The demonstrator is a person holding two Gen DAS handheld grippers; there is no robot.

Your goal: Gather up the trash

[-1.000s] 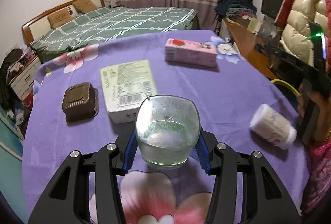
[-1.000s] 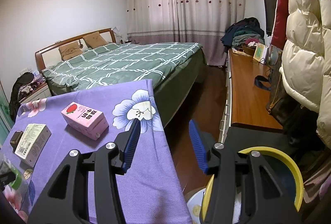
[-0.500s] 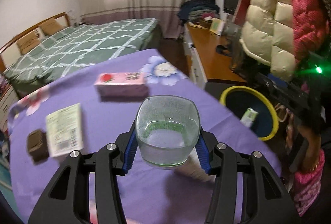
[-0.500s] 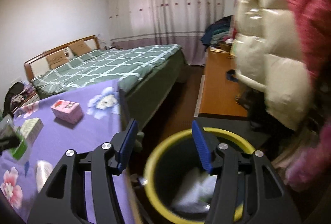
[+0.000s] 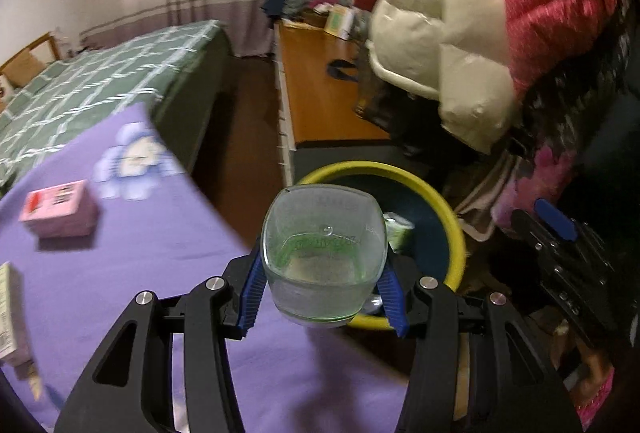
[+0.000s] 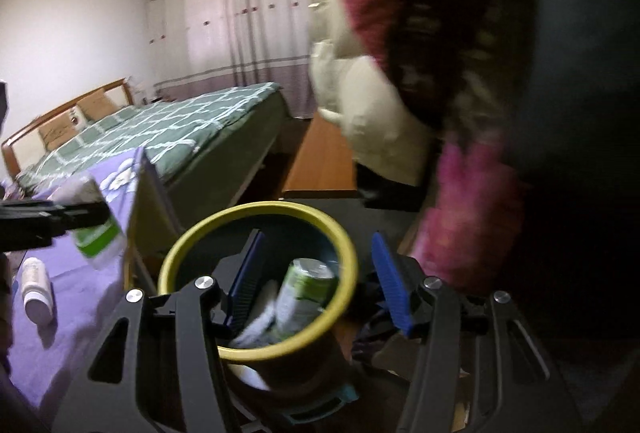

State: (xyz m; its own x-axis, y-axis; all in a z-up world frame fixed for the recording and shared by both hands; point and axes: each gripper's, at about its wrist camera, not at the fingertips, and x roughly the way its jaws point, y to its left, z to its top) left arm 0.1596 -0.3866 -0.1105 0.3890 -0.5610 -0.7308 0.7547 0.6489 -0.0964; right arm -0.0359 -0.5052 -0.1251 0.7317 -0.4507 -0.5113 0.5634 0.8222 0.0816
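Note:
My left gripper is shut on a clear plastic cup with a green label, held at the table's right edge just before the yellow-rimmed trash bin. In the right wrist view the cup shows at the left in the left gripper. My right gripper is open and empty, over the bin, which holds a green can and white scraps. A white bottle lies on the purple tablecloth. A pink carton and a pale box lie on the cloth.
A green checked bed stands behind the table. A wooden sideboard runs along the right wall. Puffy white and red jackets hang above the bin. The person's pink sleeve is close on the right.
My left gripper has swung right with the cup, from over the table to the table's edge by the bin. My right gripper has moved down over the bin, still open.

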